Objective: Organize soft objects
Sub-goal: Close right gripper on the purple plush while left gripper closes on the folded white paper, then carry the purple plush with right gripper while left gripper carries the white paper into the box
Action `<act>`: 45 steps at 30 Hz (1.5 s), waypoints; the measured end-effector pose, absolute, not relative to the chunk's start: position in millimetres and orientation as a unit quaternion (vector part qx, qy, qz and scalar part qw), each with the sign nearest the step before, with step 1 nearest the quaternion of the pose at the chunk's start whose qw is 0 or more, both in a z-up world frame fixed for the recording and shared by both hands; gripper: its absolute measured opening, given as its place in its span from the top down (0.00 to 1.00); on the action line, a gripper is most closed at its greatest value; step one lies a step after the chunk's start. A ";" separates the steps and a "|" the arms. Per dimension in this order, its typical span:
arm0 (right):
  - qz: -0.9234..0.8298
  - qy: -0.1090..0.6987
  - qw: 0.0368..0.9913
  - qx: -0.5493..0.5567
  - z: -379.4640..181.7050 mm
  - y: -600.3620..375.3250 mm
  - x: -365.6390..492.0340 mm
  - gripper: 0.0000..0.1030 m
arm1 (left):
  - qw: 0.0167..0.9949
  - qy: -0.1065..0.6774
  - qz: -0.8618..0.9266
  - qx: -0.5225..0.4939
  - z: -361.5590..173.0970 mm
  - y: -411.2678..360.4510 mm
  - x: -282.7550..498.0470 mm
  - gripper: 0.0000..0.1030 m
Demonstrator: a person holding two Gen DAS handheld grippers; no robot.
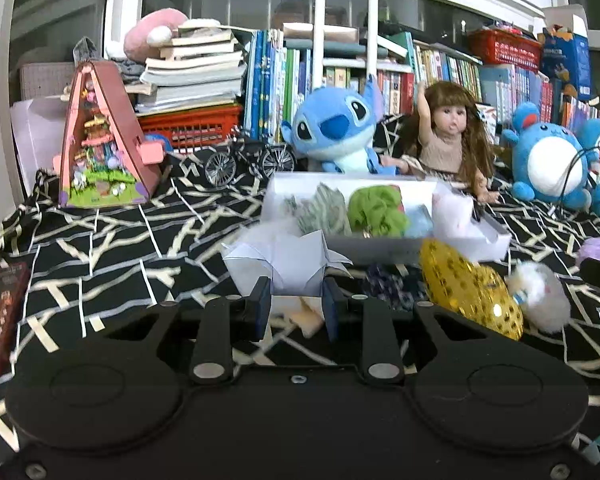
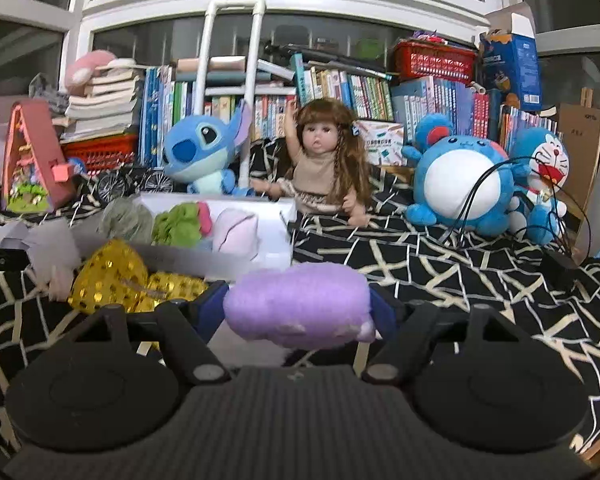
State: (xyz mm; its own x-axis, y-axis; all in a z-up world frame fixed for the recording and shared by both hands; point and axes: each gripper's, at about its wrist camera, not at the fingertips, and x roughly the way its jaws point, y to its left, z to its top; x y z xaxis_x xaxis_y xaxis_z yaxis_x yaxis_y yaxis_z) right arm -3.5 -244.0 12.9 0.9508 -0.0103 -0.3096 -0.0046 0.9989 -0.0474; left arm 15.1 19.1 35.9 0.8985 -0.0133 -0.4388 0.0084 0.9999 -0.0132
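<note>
- The left wrist view alone shows the left gripper with its jaws drawn close, clamped on a white folded paper-like piece held clear above the black patterned cloth.
- Only that view also takes in a white fluffy ball lying on the cloth just beside the gold sequined piece, and a dark card at the far left edge.
- The right wrist view alone shows the right gripper — its jaws stand wide but press on both ends of a purple plush pad, so it is clamped on it.
- That view gives the full blue round plush and the blue cat plush at the right, with black cables across them.
- Both views show the white box in front of the blue alien plush and the doll.
- Inside the box, from left to right: a grey-green ruffled piece, a green ruffled piece, a small pale blue piece, and a pale pink-white soft piece.
- The gold sequined piece lies outside the box, against its front wall.
- A red basket behind bears a stack of books — its contents cannot be made out.
</note>
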 end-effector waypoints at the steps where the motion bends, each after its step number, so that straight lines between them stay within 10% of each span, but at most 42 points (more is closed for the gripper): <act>1: -0.002 0.155 0.988 -0.023 15.5 -245.2 -1.0 0.27 | 0.974 0.224 -0.006 -0.006 39.2 20.9 18.1 0.75; 27: 0.089 0.174 0.980 0.023 93.3 -232.6 149.9 0.27 | 0.963 0.259 -0.069 -0.037 115.5 19.3 178.7 0.75; 45: 0.098 0.319 0.942 0.045 53.0 -196.8 273.4 0.27 | 0.932 0.360 -0.026 -0.042 60.3 6.3 292.7 0.75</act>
State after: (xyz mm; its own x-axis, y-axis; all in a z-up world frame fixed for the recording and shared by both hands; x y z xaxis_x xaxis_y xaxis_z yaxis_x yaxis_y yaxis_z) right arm 273.4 -196.8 53.0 0.7772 0.2133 -0.5920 -0.1555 0.9767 0.1477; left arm 292.7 6.3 60.3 0.7390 -0.0778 -0.6692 0.0174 0.9952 -0.0964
